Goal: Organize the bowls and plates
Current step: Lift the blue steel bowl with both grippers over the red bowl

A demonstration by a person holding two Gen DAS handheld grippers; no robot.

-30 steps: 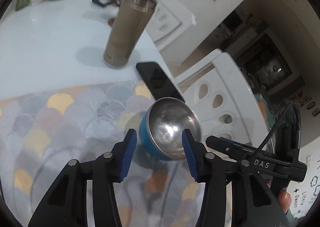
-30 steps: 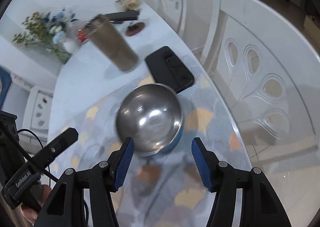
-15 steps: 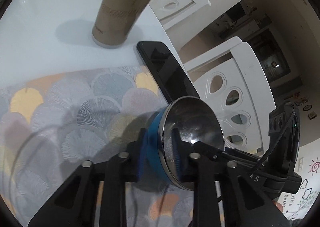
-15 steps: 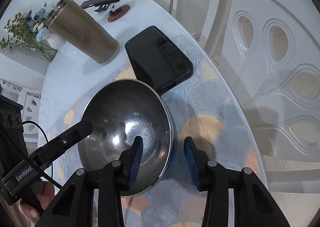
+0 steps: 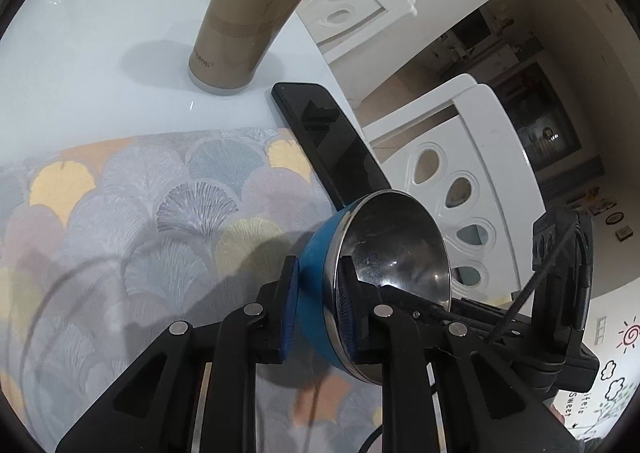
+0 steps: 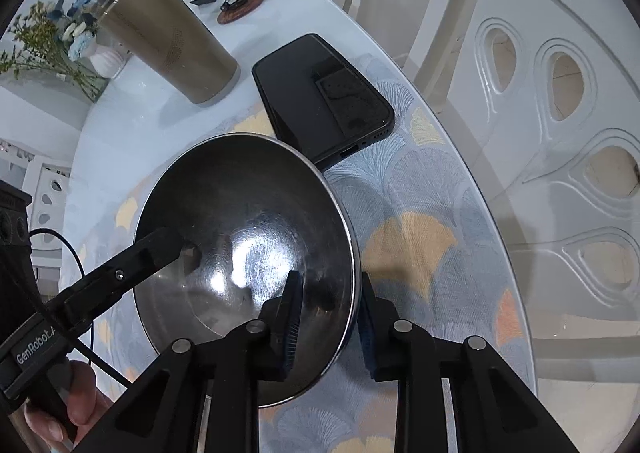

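One bowl (image 5: 384, 253) is sitting on the mat (image 5: 160, 213), both grippers pinching its rim: left gripper (image 5: 316, 311), right gripper (image 6: 329, 325). One phone (image 6: 320, 97) and one tumbler (image 6: 168, 41) are lying beyond.

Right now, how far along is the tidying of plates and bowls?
Nothing looks put away yet. In hand: the steel bowl with a blue outside is pinched on its rim by both the left gripper and the right gripper, one finger inside, one outside, over the leaf-patterned placemat. Whether it is lifted is unclear. Left: setting it somewhere; no plates or other bowls are in view.
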